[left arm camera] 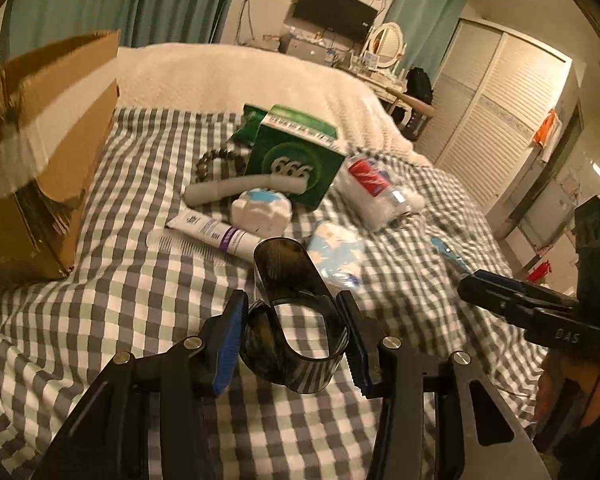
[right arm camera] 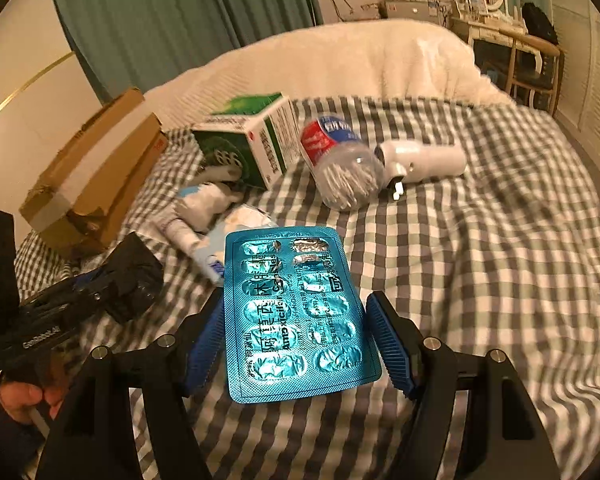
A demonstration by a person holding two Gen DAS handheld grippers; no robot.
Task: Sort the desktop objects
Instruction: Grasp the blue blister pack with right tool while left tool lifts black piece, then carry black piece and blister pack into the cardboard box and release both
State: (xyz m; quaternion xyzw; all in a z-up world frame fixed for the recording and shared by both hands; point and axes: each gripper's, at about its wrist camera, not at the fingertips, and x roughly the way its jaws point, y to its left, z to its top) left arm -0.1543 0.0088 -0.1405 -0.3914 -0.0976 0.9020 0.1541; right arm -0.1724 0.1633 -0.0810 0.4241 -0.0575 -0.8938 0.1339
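Your left gripper [left arm camera: 296, 334] clamps the smoky transparent cup [left arm camera: 294, 320] between its pads. Your right gripper [right arm camera: 300, 340], half spread, has the blue blister pack [right arm camera: 296, 312] between its fingers; grip uncertain.

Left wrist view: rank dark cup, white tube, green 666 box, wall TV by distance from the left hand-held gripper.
1. dark cup: between the left hand-held gripper fingers.
2. white tube: ahead, slightly left, flat on the bedspread.
3. green 666 box: further up the bed, centre.
4. wall TV: far wall, beyond the bed.
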